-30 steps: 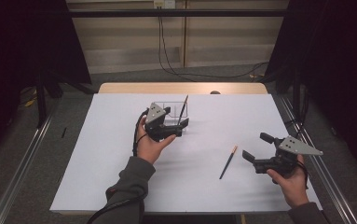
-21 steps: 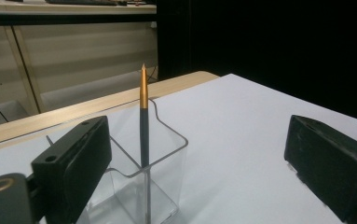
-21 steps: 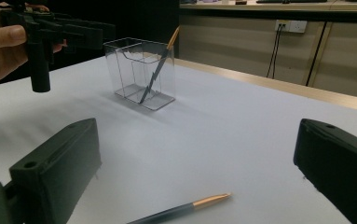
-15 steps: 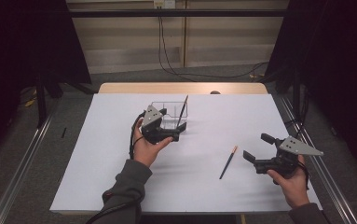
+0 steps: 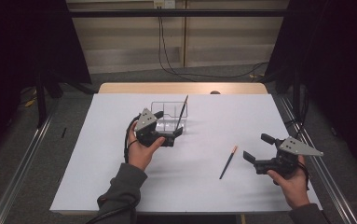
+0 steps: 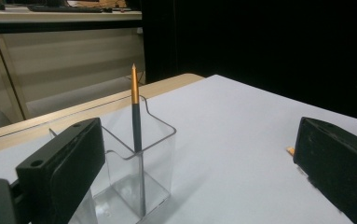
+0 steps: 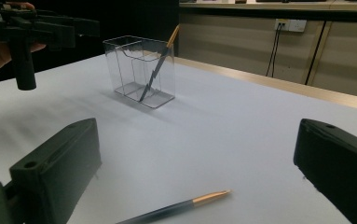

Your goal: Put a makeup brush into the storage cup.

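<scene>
The table (image 5: 97, 154) is white with a tan far edge. Both pens, one in the clear holder (image 5: 167, 114) and one lying flat (image 5: 227, 162), are dark with orange-gold tips. The grippers are black with grey plates.

Pen on the table (image 7: 174, 207): its dark back end ran off the bottom edge of my right gripper view.
Clear holder (image 6: 134, 172): my left gripper's near jaw covered its lower left corner, and the bottom edge cut its base.
Pen in the holder (image 6: 136, 135): its lower end was blurred through the plastic.
My forearms: cut off at the high view's bottom edge.
</scene>
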The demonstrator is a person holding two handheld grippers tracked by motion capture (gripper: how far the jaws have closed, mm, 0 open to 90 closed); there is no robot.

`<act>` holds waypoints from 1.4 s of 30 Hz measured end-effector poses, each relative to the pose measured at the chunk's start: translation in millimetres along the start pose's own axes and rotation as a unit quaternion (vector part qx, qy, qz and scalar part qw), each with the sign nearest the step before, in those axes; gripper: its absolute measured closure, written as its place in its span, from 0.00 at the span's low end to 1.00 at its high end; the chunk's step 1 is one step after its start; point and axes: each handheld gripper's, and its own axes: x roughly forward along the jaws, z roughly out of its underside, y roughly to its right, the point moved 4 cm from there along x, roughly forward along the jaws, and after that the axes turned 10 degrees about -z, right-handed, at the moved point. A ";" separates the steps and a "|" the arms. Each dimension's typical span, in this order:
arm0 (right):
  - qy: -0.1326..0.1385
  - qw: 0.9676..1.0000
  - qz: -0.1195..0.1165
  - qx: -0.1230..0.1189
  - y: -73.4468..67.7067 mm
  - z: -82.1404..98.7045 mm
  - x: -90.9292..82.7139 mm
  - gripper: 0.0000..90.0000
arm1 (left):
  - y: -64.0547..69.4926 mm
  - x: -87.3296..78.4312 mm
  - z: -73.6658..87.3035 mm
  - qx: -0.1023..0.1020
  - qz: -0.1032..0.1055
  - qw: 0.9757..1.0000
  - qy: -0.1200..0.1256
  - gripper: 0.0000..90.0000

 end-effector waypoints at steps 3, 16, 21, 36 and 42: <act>-0.001 1.000 0.000 0.001 0.1 0.3 -0.2 0.00 | -2.4 -4.3 2.2 0.002 0.000 1.000 -0.002 0.02; -0.001 1.000 -0.002 -0.001 -0.3 0.1 1.0 0.01 | -9.2 -20.4 10.0 -0.022 0.007 1.000 0.002 0.03; -0.005 1.000 -0.003 -0.003 -0.6 0.6 1.5 0.01 | -12.3 -27.0 13.6 -0.032 0.005 0.999 0.004 0.03; -0.007 1.000 -0.003 -0.007 -1.3 0.2 3.5 0.01 | -23.7 -49.4 21.1 -0.028 0.000 1.000 0.002 0.03; -0.007 1.000 -0.003 -0.008 -1.4 0.1 3.8 0.01 | -26.8 -55.0 25.4 -0.033 -0.005 0.999 0.000 0.03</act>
